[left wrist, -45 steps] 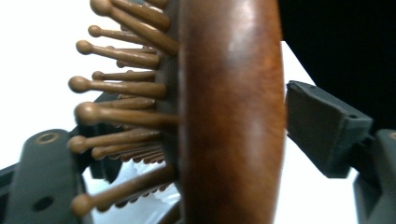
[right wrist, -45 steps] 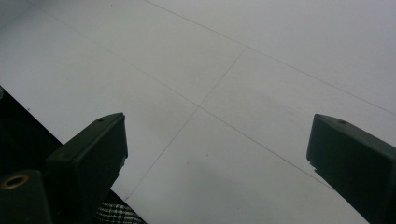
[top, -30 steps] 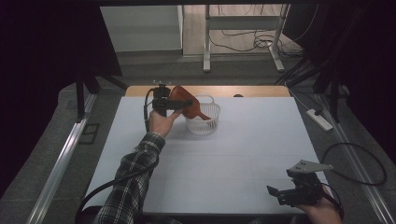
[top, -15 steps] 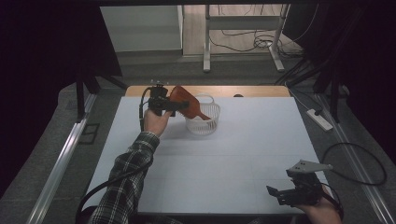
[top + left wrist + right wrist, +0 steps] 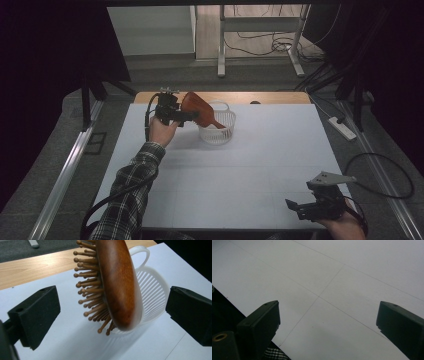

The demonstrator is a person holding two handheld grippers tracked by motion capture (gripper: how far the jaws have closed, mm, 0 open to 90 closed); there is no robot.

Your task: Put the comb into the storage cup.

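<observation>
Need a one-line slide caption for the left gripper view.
Open hand-held gripper releasing a wooden hairbrush, bristles left, into a white basket.

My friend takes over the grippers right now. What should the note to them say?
Left gripper: jaws have just been opening and stand wide, pads clear of the wooden hairbrush between them.
Right gripper: open, holding nothing, low over the white table at the near right edge.
Hairbrush: leaning handle-down in the white basket at the far side of the table, head sticking out over the rim.
Done: brush let go into the basket.
Left: probably just draw the left gripper back.
</observation>
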